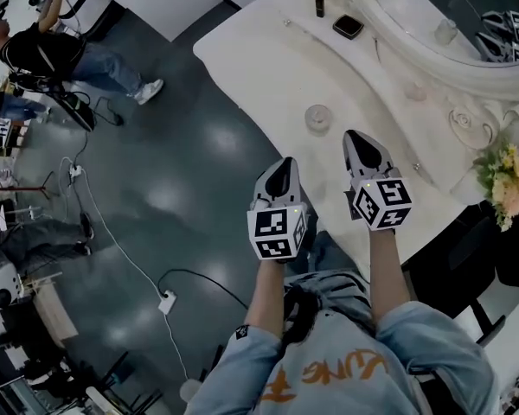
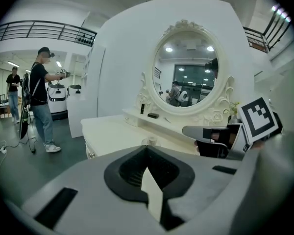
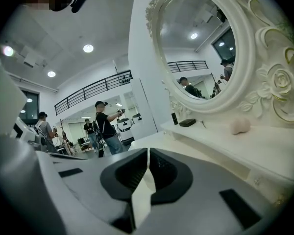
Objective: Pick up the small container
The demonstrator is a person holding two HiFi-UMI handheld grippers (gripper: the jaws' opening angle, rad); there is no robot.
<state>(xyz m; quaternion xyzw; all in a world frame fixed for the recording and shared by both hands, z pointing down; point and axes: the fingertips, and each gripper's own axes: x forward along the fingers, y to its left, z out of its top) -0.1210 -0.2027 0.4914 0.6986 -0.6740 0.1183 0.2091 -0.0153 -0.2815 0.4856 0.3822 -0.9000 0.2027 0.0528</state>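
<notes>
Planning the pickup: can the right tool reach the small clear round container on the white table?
Probably yes: only bare white tabletop separates the right tool from the small clear round container, though its shut jaws must open first.

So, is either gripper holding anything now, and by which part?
Nothing is held. The left gripper and the right gripper both have their jaws together and empty; the small container stands untouched on the dressing table.
</notes>
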